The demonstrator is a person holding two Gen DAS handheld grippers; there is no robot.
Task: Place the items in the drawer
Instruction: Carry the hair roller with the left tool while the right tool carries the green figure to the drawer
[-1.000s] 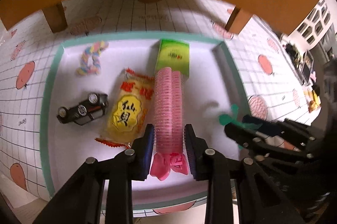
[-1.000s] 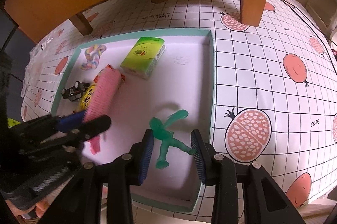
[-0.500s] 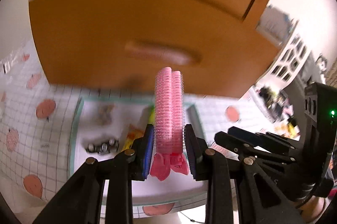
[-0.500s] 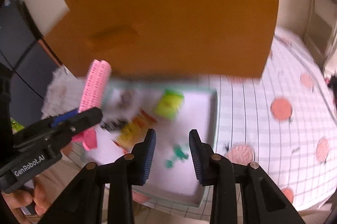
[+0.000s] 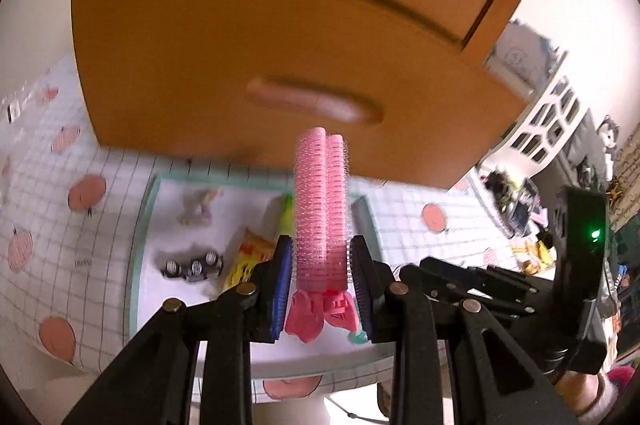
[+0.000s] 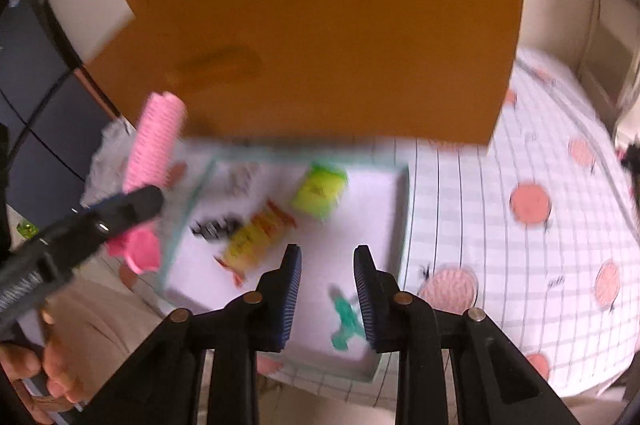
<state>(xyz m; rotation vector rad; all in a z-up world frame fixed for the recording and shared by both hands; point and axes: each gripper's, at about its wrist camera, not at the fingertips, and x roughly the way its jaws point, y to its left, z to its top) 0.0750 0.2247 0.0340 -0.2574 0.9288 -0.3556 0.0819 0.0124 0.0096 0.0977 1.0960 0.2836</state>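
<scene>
My left gripper [image 5: 320, 265] is shut on a pink hair roller [image 5: 320, 209], held upright in the air above the tray [image 5: 256, 361]. The roller's tip reaches just below the handle [image 5: 314, 101] of the orange drawer front [image 5: 240, 45]. In the right wrist view the same pink roller [image 6: 156, 141] shows at the left, clamped in the left gripper [image 6: 132, 205]. My right gripper [image 6: 327, 285] is open and holds nothing. It hovers over the tray's near right corner, where a green toy figure [image 6: 344, 317] lies.
A toy car [image 5: 192, 267], a yellow snack packet [image 5: 248, 257], a green tissue pack [image 6: 320, 191] and a pastel rope toy [image 5: 198, 203] lie in the tray. The orange cabinet [image 6: 320, 25] overhangs the checked tablecloth [image 6: 520, 245]. A hand [image 6: 28, 377] shows at lower left.
Both grippers have risen from the tray toward the drawer front. The left one carried the pink roller up. The green figure stayed on the tray, outside the right gripper's fingers.
</scene>
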